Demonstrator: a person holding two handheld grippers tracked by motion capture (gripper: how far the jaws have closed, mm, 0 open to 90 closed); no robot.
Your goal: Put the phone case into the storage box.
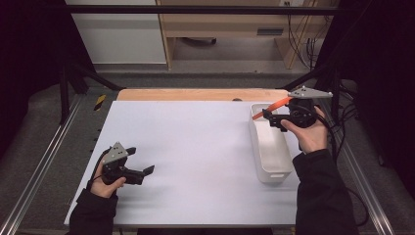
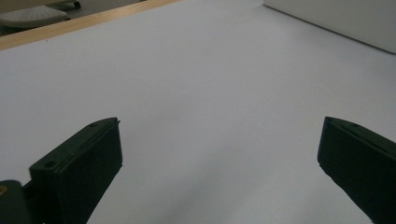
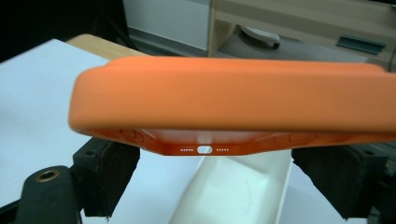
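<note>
Clearly, one orange phone case (image 3: 233, 93) is pinched between the jaws of the right gripper (image 1: 268, 116), its edges pressed by the two black pads (image 3: 108, 171) while its open bottom rim with the port cut-outs is turned toward that gripper's camera. In the high view the case (image 1: 270, 106) is seen as a slanted orange strip held in the air above the far end of the single white bin (image 1: 272, 169), which is set lengthwise near the right edge of the table. The jaws of the left gripper (image 1: 145, 171) are spread wide, with nothing between them, and are held low over the bare white sheet (image 1: 195, 147) at the near left, well apart from the bin. Two grippers are counted, one in each hand, and two dark sleeves are seen coming in from the near edge. The work surface is formed by one large white sheet, laid on a wooden tabletop (image 1: 200, 94) whose pale strip is left uncovered along the far side. A dark metal frame (image 1: 195, 9) is set around the table, and rails are run along both sides over a grey floor. Beyond, a light wooden cabinet (image 1: 220, 29) and a white panel (image 1: 117, 34) are made out, with cables hung at the far right.
</note>
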